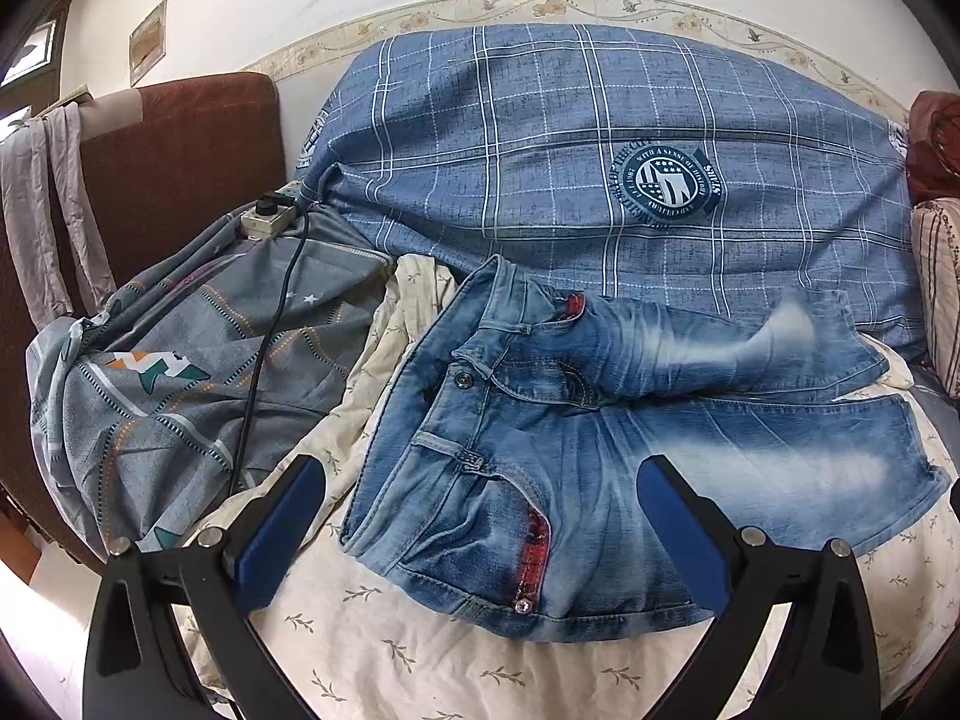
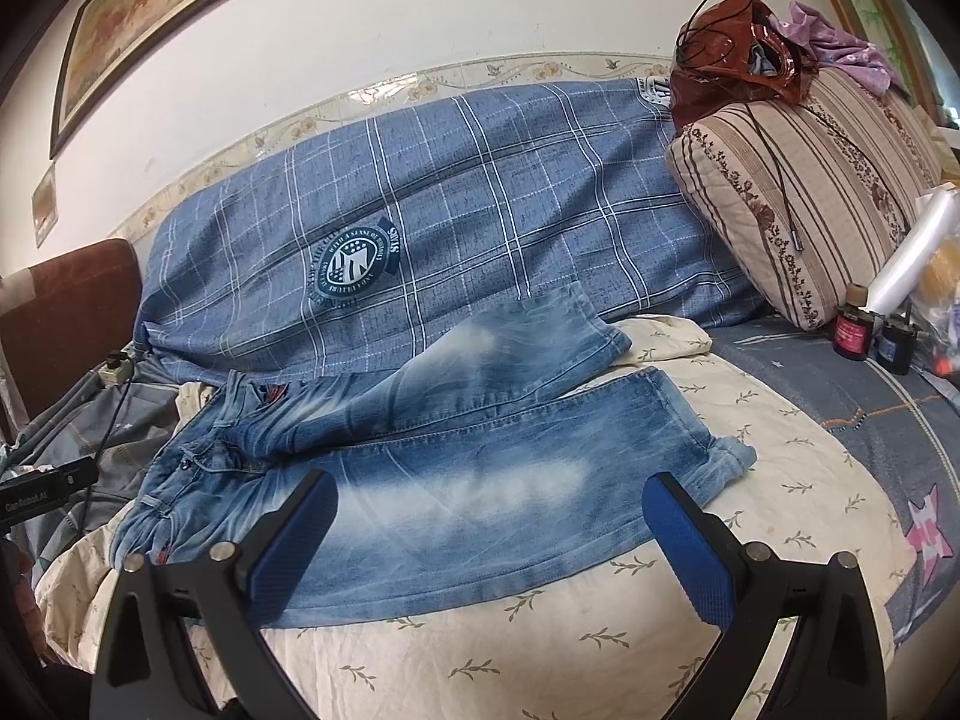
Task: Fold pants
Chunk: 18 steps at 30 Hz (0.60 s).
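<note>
Faded blue jeans (image 1: 600, 420) lie spread on a cream leaf-print sheet (image 1: 420, 648), waist to the left, legs running right. The far leg rests partly on a blue plaid quilt (image 1: 540, 138). My left gripper (image 1: 480, 528) is open and empty, held just above the waist and near pocket. In the right wrist view the jeans (image 2: 450, 468) show both legs apart, the near cuff rolled at the right. My right gripper (image 2: 486, 540) is open and empty above the near leg's thigh. The left gripper's body (image 2: 42, 489) shows at the left edge.
A grey patterned blanket (image 1: 198, 384) with a power strip (image 1: 267, 216) and black cable lies left. A brown headboard (image 1: 180, 168) stands behind it. A striped floral pillow (image 2: 810, 192), a red-brown bag (image 2: 738, 54) and small bottles (image 2: 852, 330) sit right.
</note>
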Motion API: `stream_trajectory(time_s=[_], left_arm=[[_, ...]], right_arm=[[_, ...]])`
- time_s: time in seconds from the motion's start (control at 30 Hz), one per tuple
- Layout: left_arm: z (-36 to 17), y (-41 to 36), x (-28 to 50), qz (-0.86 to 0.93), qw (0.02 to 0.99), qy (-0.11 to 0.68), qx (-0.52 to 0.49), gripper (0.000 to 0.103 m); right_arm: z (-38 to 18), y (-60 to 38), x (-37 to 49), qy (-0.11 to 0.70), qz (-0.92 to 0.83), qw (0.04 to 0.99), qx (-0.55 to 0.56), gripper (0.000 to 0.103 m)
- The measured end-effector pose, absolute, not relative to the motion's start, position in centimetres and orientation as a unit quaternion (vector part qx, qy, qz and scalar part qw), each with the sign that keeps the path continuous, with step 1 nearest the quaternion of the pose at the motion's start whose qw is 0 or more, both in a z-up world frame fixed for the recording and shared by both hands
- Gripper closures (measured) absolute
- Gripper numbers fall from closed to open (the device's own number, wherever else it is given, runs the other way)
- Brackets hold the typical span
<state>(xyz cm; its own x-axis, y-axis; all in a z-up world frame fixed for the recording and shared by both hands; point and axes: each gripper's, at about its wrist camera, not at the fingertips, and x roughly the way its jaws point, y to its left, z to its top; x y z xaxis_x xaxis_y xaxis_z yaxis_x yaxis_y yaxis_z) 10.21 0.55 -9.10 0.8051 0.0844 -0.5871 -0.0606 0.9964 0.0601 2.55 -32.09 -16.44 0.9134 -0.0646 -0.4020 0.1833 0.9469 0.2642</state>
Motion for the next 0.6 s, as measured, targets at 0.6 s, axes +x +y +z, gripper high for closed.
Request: stream_trajectory(time_s=[0.6], left_arm=[[-10.2,2.4,15.0,0.017,0.932,0.361,-0.009,0.000]], right_arm=[[-16.9,-34.3,5.0,0.238,-0.068,0.953,0.176,0.000]])
